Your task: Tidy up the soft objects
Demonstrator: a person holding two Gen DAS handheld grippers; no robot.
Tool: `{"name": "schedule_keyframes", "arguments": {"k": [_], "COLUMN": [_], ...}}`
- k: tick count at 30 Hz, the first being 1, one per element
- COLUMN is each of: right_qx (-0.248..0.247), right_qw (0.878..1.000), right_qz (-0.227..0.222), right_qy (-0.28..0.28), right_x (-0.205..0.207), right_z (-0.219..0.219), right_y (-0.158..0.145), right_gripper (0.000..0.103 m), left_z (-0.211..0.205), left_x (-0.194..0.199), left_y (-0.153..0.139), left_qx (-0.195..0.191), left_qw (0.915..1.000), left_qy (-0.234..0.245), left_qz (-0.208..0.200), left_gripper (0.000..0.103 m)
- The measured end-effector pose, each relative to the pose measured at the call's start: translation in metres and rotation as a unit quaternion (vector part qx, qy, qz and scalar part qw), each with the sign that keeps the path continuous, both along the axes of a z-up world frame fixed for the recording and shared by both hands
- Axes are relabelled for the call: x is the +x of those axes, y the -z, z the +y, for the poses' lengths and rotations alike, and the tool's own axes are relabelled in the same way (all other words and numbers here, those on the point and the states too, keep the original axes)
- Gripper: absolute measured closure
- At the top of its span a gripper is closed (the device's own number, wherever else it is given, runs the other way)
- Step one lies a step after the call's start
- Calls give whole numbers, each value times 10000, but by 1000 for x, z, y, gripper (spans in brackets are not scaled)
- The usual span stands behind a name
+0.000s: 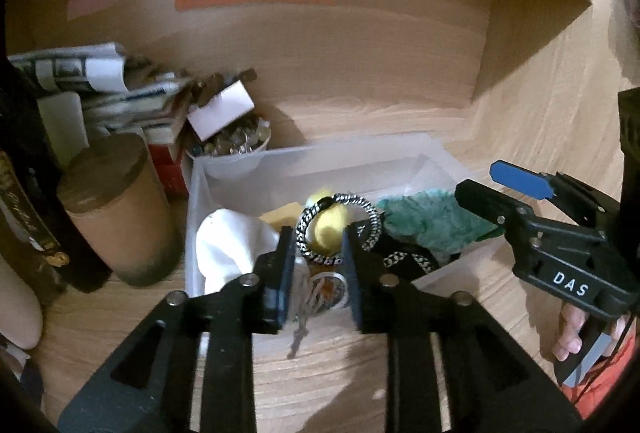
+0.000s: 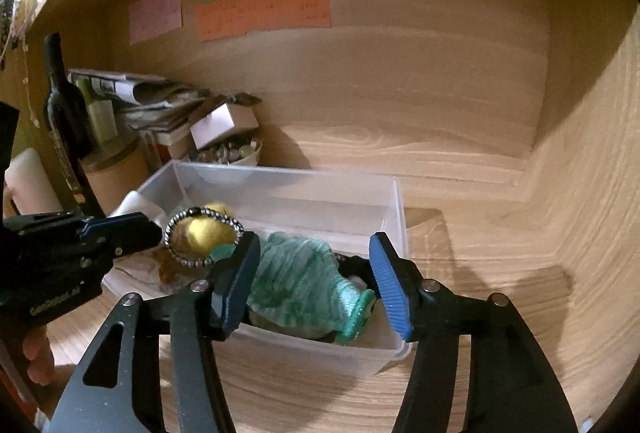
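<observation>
A clear plastic bin [image 1: 320,157] [image 2: 396,217] stands on the wooden surface. In it lie a white cloth [image 1: 228,241], a yellow soft toy [image 1: 326,225] [image 2: 204,233], a teal fuzzy sock [image 1: 432,217] [image 2: 304,281] and a black patterned fabric [image 1: 404,257]. A black-and-white braided ring [image 1: 340,229] [image 2: 202,237] sits over the yellow toy. My left gripper [image 1: 318,245] is partly open around the ring's near edge, over the bin. My right gripper [image 2: 316,277] is open, its fingers on either side of the teal sock above the bin.
A brown cylinder tin [image 1: 116,209], a dark bottle [image 2: 64,113], stacked newspapers [image 1: 100,81], a small white box [image 1: 220,111] and a cup of glass beads [image 1: 236,145] crowd the back left corner. Colored notes [image 2: 264,9] hang on the back wall.
</observation>
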State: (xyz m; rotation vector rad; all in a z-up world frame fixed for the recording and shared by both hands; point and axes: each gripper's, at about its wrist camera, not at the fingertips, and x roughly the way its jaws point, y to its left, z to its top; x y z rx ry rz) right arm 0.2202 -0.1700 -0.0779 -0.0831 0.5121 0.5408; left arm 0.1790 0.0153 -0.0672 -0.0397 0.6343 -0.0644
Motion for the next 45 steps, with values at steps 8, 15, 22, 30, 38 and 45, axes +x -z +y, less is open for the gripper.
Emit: {"name": "schedule_keyframes", "arguments": {"k": [8,15,22,30,38,45], "right_qx": [245,571,695,797,847,801], "right_qw": [9990,9944,9905,9876,9870,9879], "right_qz": [-340,-840,-1170,-1347,-1357,-1318], "right_qy": [-160,-288,-215,-155,-141,-157], "right_x": [-27,-66,-93,-113,-122,-124], "right_z": [-7,-23,-32,-39,-41,-38], "right_y": [-27,-56,-65,-68,-68,-64], "right_gripper": [48,35,13,0,0,0], "left_z": [-3,-3,-3,-4,-9,-10], "left_x": [-40,-79,-110,-133,-142,-143], "left_y": [-33,-52,-60,-67,-67,-64], "left_qx": [14,-18,-30,30,159,187], "left_qw": [9983,9941,9895,9845,9825,9824], "left_qy": [33,-97,-265,-375,-402,-415], "left_qz": [-574,-1077,-1420,-1712,-1813,-1810], "left_gripper": [63,44,13,0,0,0]}}
